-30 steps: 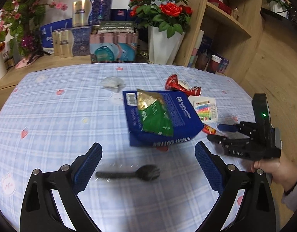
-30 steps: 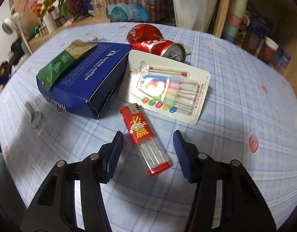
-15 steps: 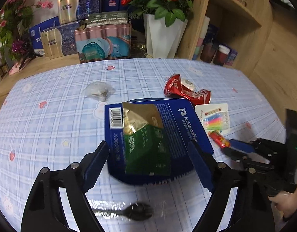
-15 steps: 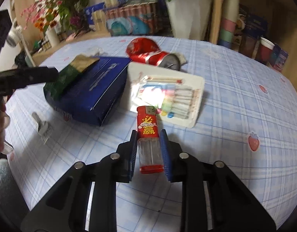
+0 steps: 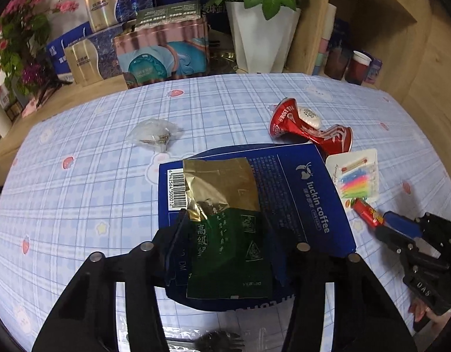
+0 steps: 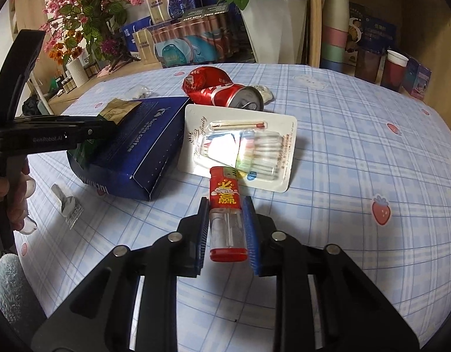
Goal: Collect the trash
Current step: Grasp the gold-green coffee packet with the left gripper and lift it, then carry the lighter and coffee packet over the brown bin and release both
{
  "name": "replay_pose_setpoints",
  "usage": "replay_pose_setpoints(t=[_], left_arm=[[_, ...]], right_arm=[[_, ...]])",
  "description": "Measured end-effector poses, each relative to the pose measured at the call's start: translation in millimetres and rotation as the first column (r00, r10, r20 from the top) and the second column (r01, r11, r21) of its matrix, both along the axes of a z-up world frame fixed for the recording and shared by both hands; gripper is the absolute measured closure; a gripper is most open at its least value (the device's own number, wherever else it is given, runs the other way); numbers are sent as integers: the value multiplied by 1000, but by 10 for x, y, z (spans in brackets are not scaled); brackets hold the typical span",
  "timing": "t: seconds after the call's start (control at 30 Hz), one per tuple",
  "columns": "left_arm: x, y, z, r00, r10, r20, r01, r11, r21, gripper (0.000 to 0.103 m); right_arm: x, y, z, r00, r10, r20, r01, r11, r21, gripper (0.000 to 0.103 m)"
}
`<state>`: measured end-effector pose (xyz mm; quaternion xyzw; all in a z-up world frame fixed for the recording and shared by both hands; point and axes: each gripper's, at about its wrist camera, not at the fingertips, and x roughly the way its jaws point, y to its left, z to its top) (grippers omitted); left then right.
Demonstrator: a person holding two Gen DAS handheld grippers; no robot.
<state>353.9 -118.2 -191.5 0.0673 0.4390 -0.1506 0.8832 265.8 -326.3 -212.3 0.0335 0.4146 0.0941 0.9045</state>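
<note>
Trash covers the checked tablecloth, and I place everything by the blue box near its middle. A green-and-gold packet lies on top of the box. My left gripper straddles the packet's near end; its jaws have just been closing, with the packet and the box's near edge between them. I cannot tell whether the pads press yet.

Just right of the box sits a white card of candles, and a crushed red can lies beyond both. A clear crumpled wrapper is beyond the box to the left, well apart from it. A dark plastic fork lies on the near side of the box, under my left gripper.

My right gripper is near the box's right corner, clamped on the clear body of a red lighter; its jaws have just closed. The lighter's top end overlaps the card's near edge.

I judge the job barely begun. No bin shows in either view. One piece is gripped, a second is nearly so, and the can, card, wrapper, fork and box are left to gather.
</note>
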Motion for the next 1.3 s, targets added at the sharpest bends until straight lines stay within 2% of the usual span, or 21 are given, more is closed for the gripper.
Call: replay_pose_setpoints(t=[0.03,0.07,0.17,0.47,0.6,1.07,1.3], left_arm=[[-15,6,23,1000,-9,8,9,1000,-10,78],[-28,9,39,1000,-12,10,12,1000,1,81],[-101,69,113,1000,-21,12,21,999,-42,86],[-514,239,457,998,-42,56,48,992,-118,87],[-711,309,593,997,-45,62,54,986,-160,87],[-1563,545,1014,991,-36,131,67,969,-240,87],[-1968,683,1096,990,-23,141,60,964,-258,87]], right_arm=[[-2,-5,0,1000,-2,0,2,1000,3,77],[-5,-9,3,1000,-3,1,3,1000,4,77],[-21,-16,7,1000,-8,3,8,1000,6,77],[-103,7,96,1000,-13,14,13,1000,-9,77],[-168,-9,191,1000,-23,18,23,1000,14,77],[-846,270,660,995,-5,97,-3,997,76,77],[-1228,440,837,993,18,120,-27,997,75,77]])
